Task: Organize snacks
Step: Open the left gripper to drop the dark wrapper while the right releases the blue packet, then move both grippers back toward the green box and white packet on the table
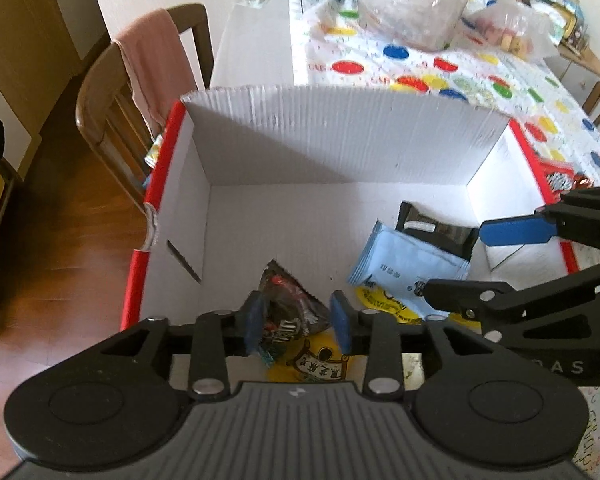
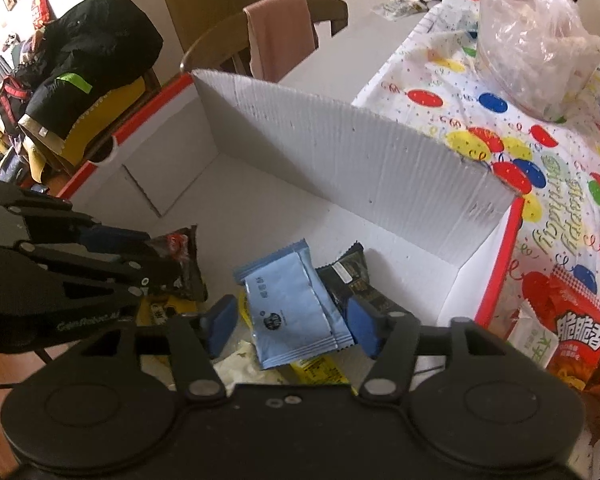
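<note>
Dark M&M's packet [image 1: 288, 312] sitting between left gripper's [image 1: 300, 322] spread pads, maybe touching one; right gripper [image 2: 294, 328] hovering apart over blue packet [image 2: 296, 300] inside white box [image 1: 340, 136].

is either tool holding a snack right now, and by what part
The left tool has a dark M&M's packet between its pads, but contact is unclear. The right tool is open above the light blue packet.

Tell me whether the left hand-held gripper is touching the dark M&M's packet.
Cannot tell. In the left wrist view the left hand-held gripper straddles the M&M's packet with jaws open; no view shows contact or a gap plainly.
</note>
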A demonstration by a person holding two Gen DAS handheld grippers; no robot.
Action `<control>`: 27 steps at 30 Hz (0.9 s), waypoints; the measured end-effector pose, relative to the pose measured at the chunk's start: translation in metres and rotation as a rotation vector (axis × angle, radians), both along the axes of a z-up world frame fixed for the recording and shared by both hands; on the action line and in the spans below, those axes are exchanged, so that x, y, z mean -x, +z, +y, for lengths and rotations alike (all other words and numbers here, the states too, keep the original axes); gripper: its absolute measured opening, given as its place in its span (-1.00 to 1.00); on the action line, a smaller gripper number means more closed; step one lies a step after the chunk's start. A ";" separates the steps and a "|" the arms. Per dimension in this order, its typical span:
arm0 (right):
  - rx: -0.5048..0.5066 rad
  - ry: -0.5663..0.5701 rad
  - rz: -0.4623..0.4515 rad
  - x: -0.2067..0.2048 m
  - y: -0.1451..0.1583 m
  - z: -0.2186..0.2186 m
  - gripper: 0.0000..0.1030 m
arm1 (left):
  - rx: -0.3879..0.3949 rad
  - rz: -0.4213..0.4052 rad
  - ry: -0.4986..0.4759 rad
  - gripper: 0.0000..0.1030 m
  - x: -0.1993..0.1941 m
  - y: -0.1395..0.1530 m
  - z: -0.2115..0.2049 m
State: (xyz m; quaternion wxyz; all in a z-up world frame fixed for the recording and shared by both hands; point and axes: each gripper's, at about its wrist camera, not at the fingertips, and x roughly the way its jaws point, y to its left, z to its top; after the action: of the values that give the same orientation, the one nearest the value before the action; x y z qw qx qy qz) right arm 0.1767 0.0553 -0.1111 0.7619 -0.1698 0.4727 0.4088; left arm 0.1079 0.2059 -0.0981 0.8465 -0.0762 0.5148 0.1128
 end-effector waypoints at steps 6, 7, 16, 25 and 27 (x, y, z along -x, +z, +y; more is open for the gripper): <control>-0.043 0.006 -0.022 0.007 0.020 -0.010 0.22 | -0.007 -0.067 -0.001 -0.12 0.013 0.021 -0.007; -0.050 0.006 -0.025 0.008 0.024 -0.013 0.22 | -0.008 -0.078 -0.003 -0.08 0.015 0.024 -0.009; -0.127 -0.012 -0.068 0.017 0.054 -0.040 0.48 | -0.020 -0.172 -0.010 0.06 0.032 0.050 -0.030; -0.213 -0.036 -0.108 0.025 0.081 -0.081 0.69 | -0.009 -0.239 -0.051 0.15 0.041 0.071 -0.068; -0.230 -0.040 -0.112 0.026 0.086 -0.092 0.70 | -0.005 -0.250 -0.060 0.16 0.041 0.074 -0.078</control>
State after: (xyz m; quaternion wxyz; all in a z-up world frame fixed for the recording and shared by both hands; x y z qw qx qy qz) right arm 0.1504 -0.0367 -0.0253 0.8095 -0.0942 0.3827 0.4352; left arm 0.0665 0.1278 -0.0241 0.9072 -0.0722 0.4069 0.0785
